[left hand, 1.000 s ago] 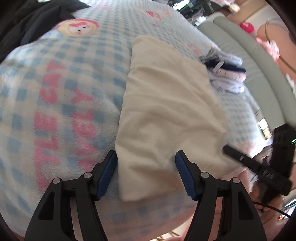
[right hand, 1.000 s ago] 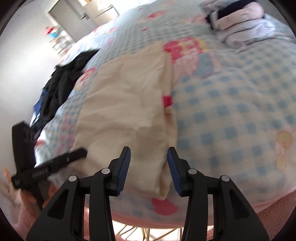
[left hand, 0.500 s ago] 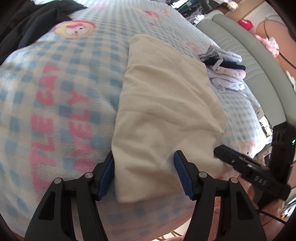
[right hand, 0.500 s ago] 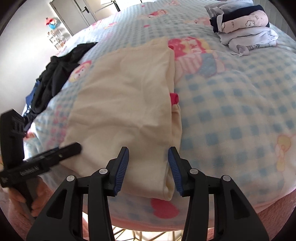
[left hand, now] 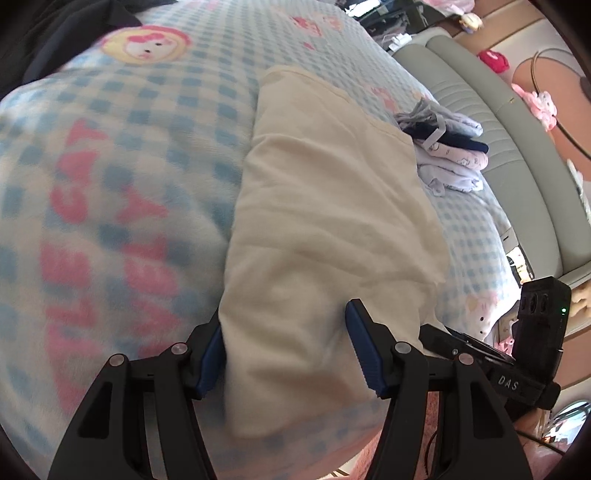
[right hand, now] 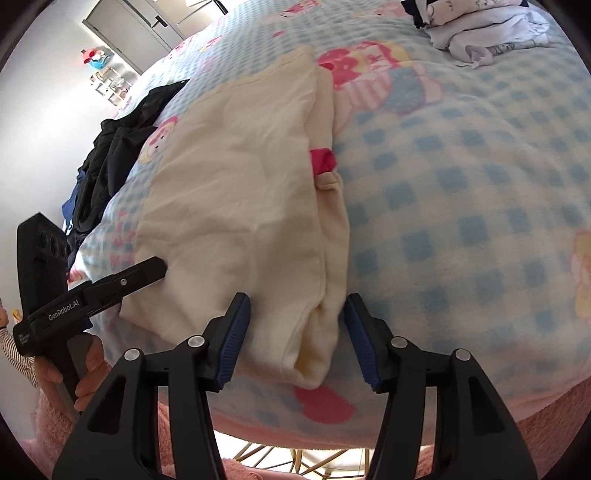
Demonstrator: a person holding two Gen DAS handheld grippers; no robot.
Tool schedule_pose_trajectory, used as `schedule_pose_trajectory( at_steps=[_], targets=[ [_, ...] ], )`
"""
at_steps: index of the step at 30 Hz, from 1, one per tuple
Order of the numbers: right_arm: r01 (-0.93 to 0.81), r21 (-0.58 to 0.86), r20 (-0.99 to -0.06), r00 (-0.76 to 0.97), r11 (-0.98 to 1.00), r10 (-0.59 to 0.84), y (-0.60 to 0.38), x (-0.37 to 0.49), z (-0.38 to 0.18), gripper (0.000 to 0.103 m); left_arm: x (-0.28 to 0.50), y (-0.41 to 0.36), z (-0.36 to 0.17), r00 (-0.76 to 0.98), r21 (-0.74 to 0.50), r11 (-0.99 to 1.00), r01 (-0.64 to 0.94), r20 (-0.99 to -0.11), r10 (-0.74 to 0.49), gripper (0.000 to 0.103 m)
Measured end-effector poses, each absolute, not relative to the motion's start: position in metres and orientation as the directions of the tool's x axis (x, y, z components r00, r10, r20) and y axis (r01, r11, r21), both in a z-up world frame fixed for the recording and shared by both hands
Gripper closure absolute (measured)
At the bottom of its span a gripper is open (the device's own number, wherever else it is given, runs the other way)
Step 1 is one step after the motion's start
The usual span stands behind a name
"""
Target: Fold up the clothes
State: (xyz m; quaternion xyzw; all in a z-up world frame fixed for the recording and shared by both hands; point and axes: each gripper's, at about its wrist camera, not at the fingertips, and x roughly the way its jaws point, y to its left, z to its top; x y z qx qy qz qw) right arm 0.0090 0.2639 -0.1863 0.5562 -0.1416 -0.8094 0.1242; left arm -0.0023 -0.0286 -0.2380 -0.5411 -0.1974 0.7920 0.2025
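Observation:
A cream garment (left hand: pixel 325 229) lies folded lengthwise on the checked blue blanket (left hand: pixel 110 177), its near end at the bed's edge. My left gripper (left hand: pixel 284 343) is open and straddles the near left corner, with the left pad against the cloth's edge. In the right wrist view the garment (right hand: pixel 240 199) shows a pink tag (right hand: pixel 323 160) at its right fold. My right gripper (right hand: pixel 295 310) straddles the near right corner; its jaws are opening and the pads stand clear of the cloth. Each view also catches the other gripper, the right one (left hand: pixel 480 354) and the left one (right hand: pixel 110 284).
A pile of folded pale and navy clothes (left hand: pixel 447 151) (right hand: pixel 480 33) sits at the far right of the bed. Dark clothes (right hand: pixel 114 155) are heaped at the far left. A grey-green padded headboard (left hand: pixel 491 122) runs along the right. A hand (right hand: pixel 85 380) holds the left gripper.
The right gripper's jaws have spread wider around the near right corner, and it has sunk a little closer to the cloth. The left gripper has stayed almost still.

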Motion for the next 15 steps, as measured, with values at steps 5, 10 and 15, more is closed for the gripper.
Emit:
schedule_pose_trajectory(
  at_steps=[5,10,15],
  targets=[
    [0.037,0.353,-0.879,-0.329,-0.935,-0.345,0.261,0.007,-0.192,0.047,-0.005,-0.026,-0.237,-0.353,-0.529,-0.845,-0.083,-0.777,0.521,0.041],
    [0.051,0.376,-0.875,-0.31,-0.925,-0.372,0.262,0.014,-0.185,0.047,-0.013,-0.03,-0.237,-0.322,-0.564,-0.819,-0.103,-0.76,0.564,0.042],
    [0.119,0.325,-0.894,-0.286,-0.938,-0.346,0.249,0.018,-0.189,0.047,-0.015,-0.021,-0.24,-0.31,-0.54,-0.834,-0.114,-0.778,0.546,0.042]
  ],
)
